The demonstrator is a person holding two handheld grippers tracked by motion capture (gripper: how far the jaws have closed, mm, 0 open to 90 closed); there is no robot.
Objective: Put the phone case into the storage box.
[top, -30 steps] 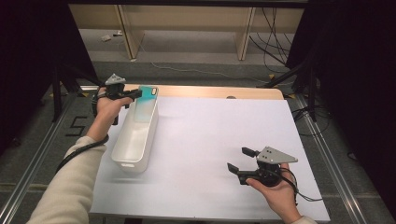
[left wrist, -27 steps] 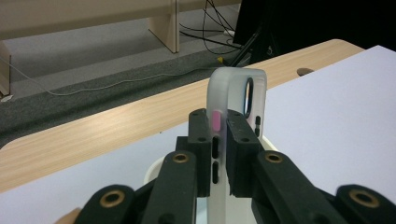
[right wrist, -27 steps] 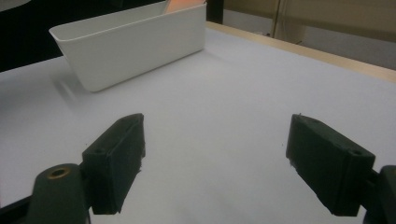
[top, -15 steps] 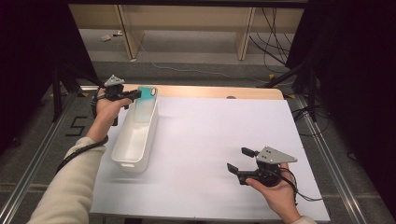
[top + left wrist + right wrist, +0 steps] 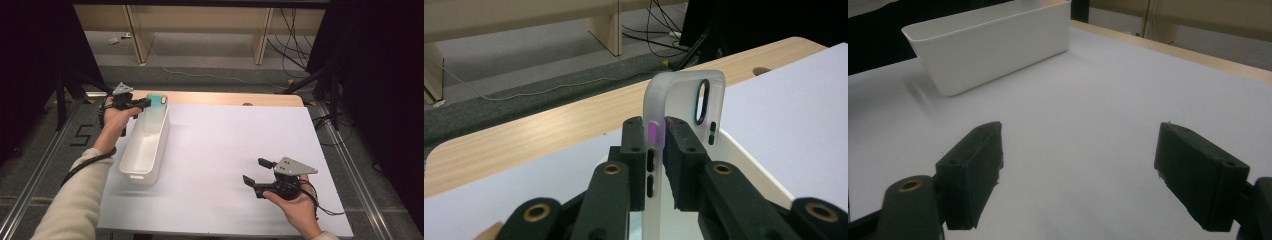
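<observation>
My left gripper (image 5: 145, 103) is shut on the edge of a translucent phone case (image 5: 684, 100), teal-tinted from above (image 5: 157, 99), held upright over the far end of a long white bin (image 5: 145, 145). In the left gripper view the jaws pinch the case's side wall beside a purple button (image 5: 653, 131), with the bin's rim (image 5: 744, 155) just beyond. My right gripper (image 5: 257, 172) hovers low over the white table sheet (image 5: 225, 140) at the near right, open with nothing between its fingers (image 5: 973, 165). The bin (image 5: 993, 45) lies ahead of it to the left.
A wooden table edge (image 5: 230, 98) runs along the far side of the white sheet. Metal rails (image 5: 350, 165) flank the table. Cables (image 5: 295, 35) and shelf legs stand on the floor beyond.
</observation>
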